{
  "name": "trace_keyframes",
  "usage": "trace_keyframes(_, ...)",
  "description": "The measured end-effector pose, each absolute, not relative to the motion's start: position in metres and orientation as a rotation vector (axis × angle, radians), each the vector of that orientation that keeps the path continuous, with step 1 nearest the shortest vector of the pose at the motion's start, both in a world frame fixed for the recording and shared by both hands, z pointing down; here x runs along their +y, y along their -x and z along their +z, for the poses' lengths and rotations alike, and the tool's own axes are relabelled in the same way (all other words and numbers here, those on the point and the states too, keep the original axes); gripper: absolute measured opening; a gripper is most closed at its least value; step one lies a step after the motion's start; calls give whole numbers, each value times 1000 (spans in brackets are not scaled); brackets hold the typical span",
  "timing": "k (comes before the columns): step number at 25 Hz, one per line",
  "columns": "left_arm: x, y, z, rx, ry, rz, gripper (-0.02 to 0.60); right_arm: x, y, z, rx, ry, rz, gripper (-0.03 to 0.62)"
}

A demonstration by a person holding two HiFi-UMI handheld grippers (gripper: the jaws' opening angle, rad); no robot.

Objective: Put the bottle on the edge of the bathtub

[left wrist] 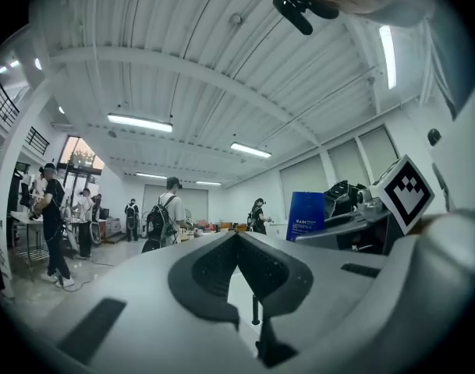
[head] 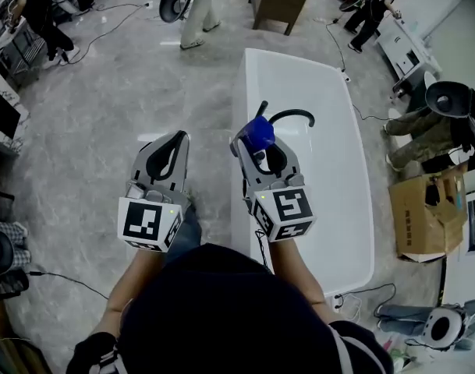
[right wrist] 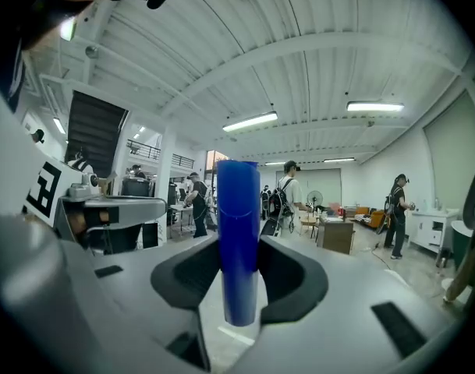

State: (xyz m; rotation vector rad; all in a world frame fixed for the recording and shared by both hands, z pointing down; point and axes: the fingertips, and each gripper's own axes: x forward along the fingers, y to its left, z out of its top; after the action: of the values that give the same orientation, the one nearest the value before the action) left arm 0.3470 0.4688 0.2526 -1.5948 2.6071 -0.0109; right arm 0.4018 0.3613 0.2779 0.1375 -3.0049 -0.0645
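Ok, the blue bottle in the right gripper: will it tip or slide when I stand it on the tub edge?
The bottle looks tall and slim, so it probably tips easily if nudged. Its surface looks smooth and the bathtub rim glossy, so it may slide. Undented in the right gripper, it is likely fairly stiff.

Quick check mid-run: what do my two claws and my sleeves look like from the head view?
Both the left claw and the right claw are light grey shells with black inner pads. Each carries a white cube printed with black square markers at its rear. The person wears a dark top.
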Motion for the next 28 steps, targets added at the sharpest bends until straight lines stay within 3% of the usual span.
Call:
trace_keyframes(15,393,-97,259,2469,1787,-52,23,285,-166,278,-3011,-354,-59,166)
trace_keyframes(28,327,-37,285,2473,1887,20,23,212,-134,303,-2924,-513,-30,166)
